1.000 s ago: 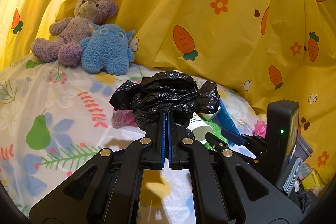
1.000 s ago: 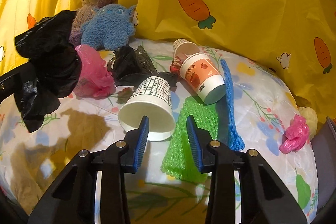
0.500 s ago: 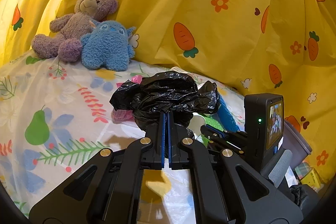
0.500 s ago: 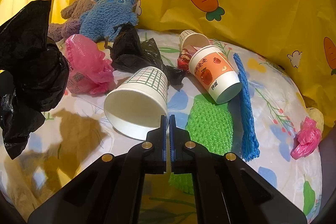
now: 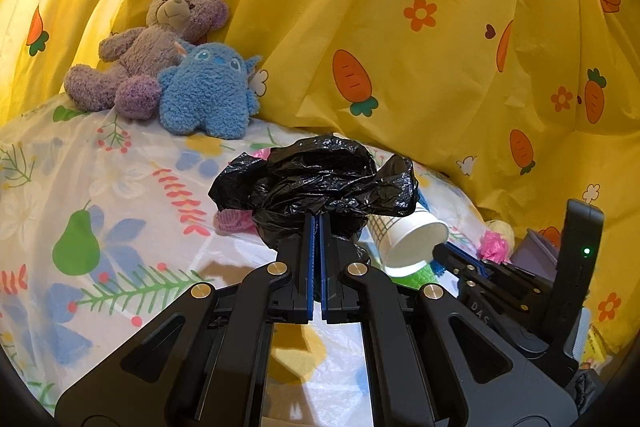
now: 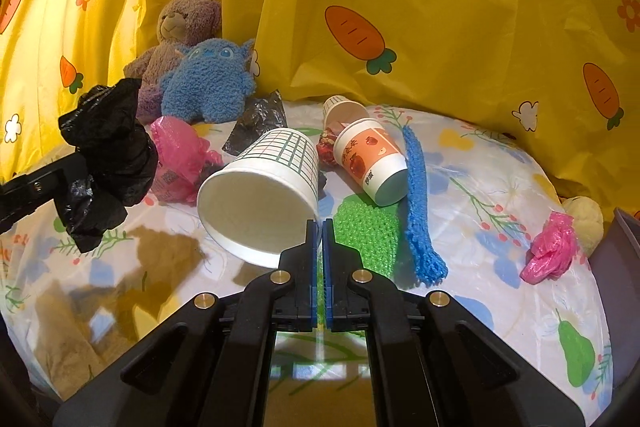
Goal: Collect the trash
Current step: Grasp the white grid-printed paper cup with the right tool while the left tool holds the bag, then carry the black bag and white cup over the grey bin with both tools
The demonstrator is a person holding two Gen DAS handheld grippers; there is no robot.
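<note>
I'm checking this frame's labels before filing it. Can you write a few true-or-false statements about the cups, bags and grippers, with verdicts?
1. The right gripper is shut on the rim of the grid-pattern cup. True.
2. The left gripper is open and empty. False: it is shut on the black plastic bag.
3. The orange-printed cup stands upright. False: it lies on its side.
4. The blue plush sits beside the purple teddy bear. True.
5. The green mesh lies inside the grid-pattern cup. False: it lies on the sheet beside it.
</note>
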